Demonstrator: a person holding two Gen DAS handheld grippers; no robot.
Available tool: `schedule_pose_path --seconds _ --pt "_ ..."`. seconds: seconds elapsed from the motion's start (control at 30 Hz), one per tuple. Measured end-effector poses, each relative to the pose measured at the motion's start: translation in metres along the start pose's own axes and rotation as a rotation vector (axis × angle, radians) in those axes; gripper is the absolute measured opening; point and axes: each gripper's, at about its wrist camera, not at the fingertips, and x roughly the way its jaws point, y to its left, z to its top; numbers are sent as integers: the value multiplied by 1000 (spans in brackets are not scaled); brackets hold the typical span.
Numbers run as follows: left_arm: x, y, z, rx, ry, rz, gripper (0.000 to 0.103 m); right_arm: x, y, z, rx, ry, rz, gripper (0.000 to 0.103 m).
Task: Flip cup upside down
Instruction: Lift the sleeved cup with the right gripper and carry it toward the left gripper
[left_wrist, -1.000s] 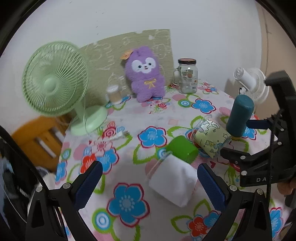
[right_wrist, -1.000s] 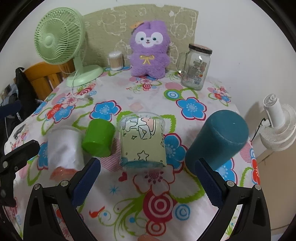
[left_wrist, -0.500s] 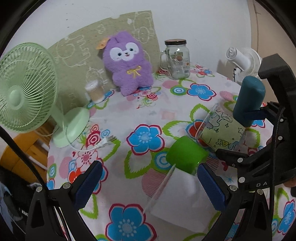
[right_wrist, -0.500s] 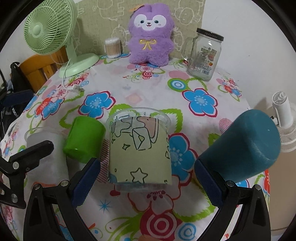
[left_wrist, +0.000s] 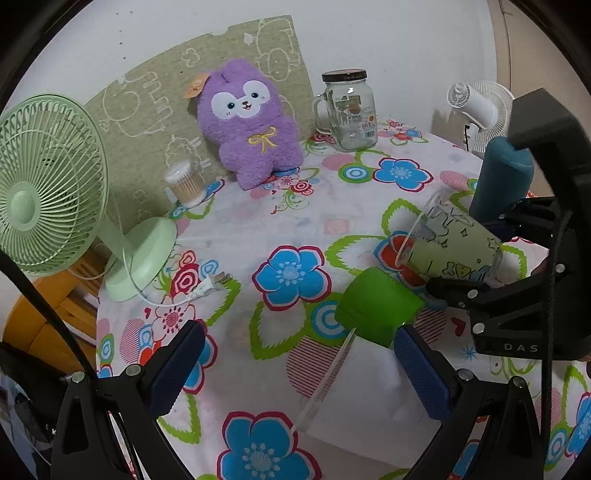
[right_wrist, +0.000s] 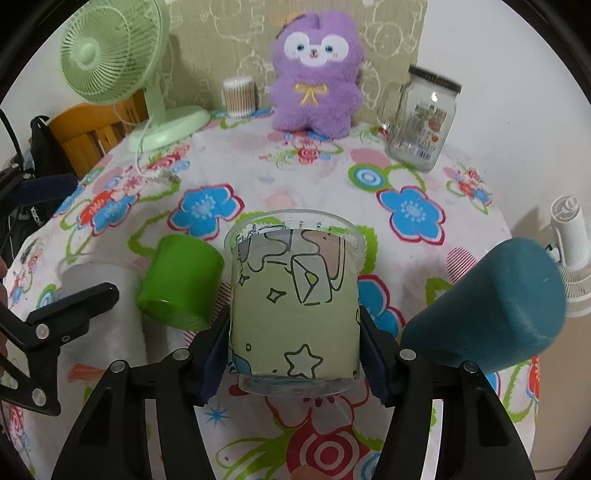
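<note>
A clear plastic cup with a green cartoon sleeve (right_wrist: 295, 306) is seen clamped low on its wall between the two blue pads of the right gripper (right_wrist: 293, 354), on a table covered by a flowered cloth (right_wrist: 402, 206). In the left wrist view the cup (left_wrist: 448, 243) is shown tilted, its open mouth turned toward the purple plush toy (left_wrist: 251, 122) at the back of the table; whether its base is clear of the cloth cannot be told. A green cup (right_wrist: 181, 284) lies on its side just left of the held cup, a teal cup (right_wrist: 487, 310) stands inverted just right of it, and a frosted white cup (left_wrist: 373, 398) lies beyond the green one, between the blue pads of the left gripper (left_wrist: 295, 373), which is held wide open and grips nothing.

The step in hand is judged to be the turn-over. It would be best done with the cup lifted well clear of the cloth before the wrist is rolled, so that the rim is not caught on the green cup or knocked against the teal one. Pressure should be kept light, since thin plastic is likely to buckle or slip. The rim should be brought down flat on a bare patch of cloth before the pads are released.
</note>
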Motion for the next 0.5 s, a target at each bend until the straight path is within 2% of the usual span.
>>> schedule_pose_path --seconds 0.23,0.5 --pt "-27 -2 -3 -20 -25 -16 103 -46 11 -6 -36 -85 -15 65" --pt "-67 -26 -24 10 -37 -33 103 -97 25 -40 -68 -128 17 65"
